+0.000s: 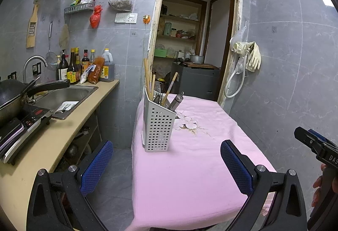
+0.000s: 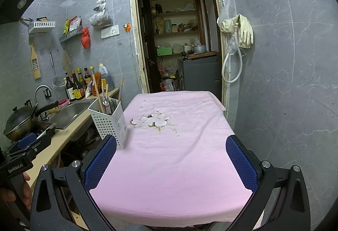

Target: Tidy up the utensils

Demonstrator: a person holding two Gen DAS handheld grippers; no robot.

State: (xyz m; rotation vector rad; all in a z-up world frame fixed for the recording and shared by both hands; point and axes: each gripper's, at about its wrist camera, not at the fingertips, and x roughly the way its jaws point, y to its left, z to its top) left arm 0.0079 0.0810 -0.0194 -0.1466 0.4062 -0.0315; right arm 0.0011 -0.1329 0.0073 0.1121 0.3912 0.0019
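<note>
Both the left tongs [image 1: 166, 167] and right tongs [image 2: 171, 163] hang spread and empty over the near edge of the pink-clothed table [image 2: 179, 178]. The white perforated utensil holder [image 1: 157, 125] stands at the table's left edge, already holding chopsticks [image 1: 147, 76] and metal utensils, with none lying loose. The sorting looks either finished or not yet begun; any next move means reaching forward to that holder.
</note>
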